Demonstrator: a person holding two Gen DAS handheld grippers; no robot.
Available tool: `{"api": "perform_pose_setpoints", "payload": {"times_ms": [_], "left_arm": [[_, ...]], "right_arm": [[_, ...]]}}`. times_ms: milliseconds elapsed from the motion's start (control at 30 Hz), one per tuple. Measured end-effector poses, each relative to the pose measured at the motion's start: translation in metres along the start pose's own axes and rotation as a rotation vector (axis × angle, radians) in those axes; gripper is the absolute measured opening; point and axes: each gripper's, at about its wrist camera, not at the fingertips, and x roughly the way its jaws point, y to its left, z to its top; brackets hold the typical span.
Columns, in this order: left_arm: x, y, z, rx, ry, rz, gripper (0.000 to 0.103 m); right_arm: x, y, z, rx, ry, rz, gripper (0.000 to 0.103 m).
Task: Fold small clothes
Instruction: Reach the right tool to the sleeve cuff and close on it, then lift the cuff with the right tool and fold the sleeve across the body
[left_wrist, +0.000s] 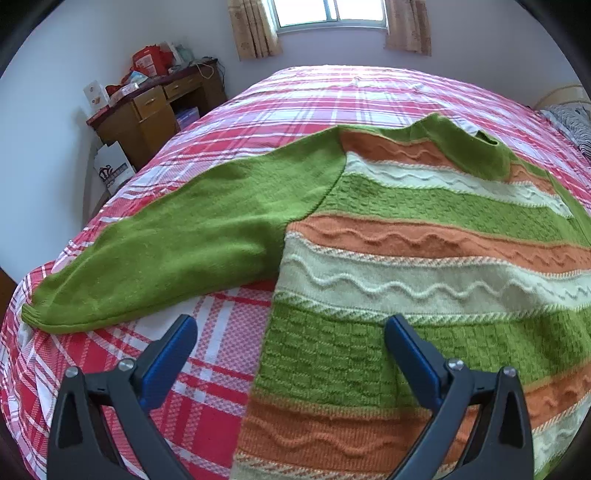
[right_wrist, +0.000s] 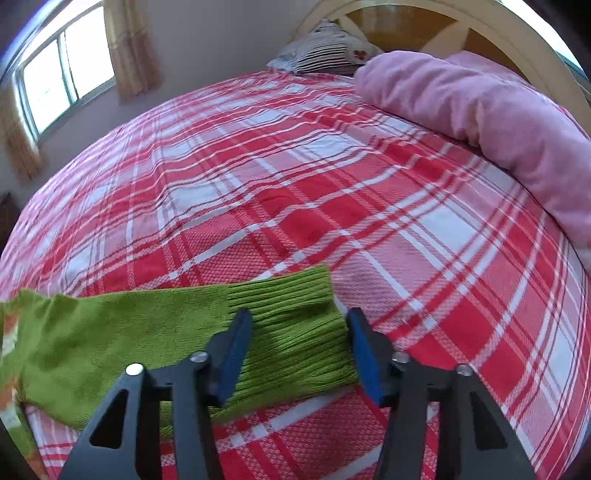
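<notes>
The sweater (left_wrist: 424, 258) lies spread flat on the bed (left_wrist: 229, 332), its striped body toward the person's left gripper and one plain green sleeve (left_wrist: 166, 251) stretched out over the plaid cover, neck end away from the camera. The left gripper (left_wrist: 291, 354) hovers over the side edge of the body near the hem, fingers spread wide and holding nothing: one finger sits above the bare cover, the other above the knit. The right gripper (right_wrist: 299, 354) is over the other sleeve's ribbed cuff (right_wrist: 295, 332), fingers likewise spread, with the cuff lying between them but not yet pinched. The step in hand looks like taking hold to fold a sleeve in across the body. To do it well, the right gripper should probably drop until both fingers bracket the cuff's full thickness, then close on the ribbing rather than on the softer sleeve cloth, since the rib is firmer and less apt to slip or stretch. It should catch both layers of the cuff and none of the plaid cover beneath; a finger tip digging into the cover would drag it along. Lifting only a little and carrying the cuff over the body in a low arc should keep the sleeve from twisting. The left gripper could meanwhile pin or grip the body's edge so the sweater does not slide. A pink blanket (right_wrist: 498, 122) lies well apart near the headboard and should not interfere.
</notes>
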Motion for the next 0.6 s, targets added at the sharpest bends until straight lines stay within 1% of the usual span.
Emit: {"api": "perform_pose_setpoints", "payload": {"times_ms": [33,67,100,200,267,467,500,600], "left_arm": [[0.000,-0.001,0.000,0.002,-0.001,-0.001,0.103],[0.001,0.000,0.000,0.002,0.001,-0.002,0.103],[0.002,0.000,0.000,0.002,0.008,-0.007,0.103],[0.006,0.004,0.002,-0.015,0.031,-0.038,0.103],[0.007,0.005,0.002,-0.010,0.036,-0.051,0.103],[0.001,0.008,0.001,0.007,0.026,-0.092,0.103],[-0.003,0.010,0.001,-0.001,0.020,-0.108,0.103],[-0.014,0.015,-0.001,-0.022,-0.011,-0.125,0.103]], "right_arm": [[-0.001,0.003,0.000,-0.017,-0.002,0.015,0.037],[-0.002,0.004,0.000,-0.024,-0.001,0.034,0.024],[-0.003,0.006,0.000,-0.025,0.005,0.063,0.016],[-0.012,0.010,0.000,-0.023,0.004,0.104,0.013],[-0.020,0.015,0.002,-0.022,-0.007,0.130,0.012],[-0.064,0.045,0.020,-0.055,-0.073,0.196,0.012],[-0.075,0.053,0.025,-0.065,-0.090,0.213,0.012],[-0.101,0.073,0.036,-0.099,-0.128,0.239,0.012]]}}
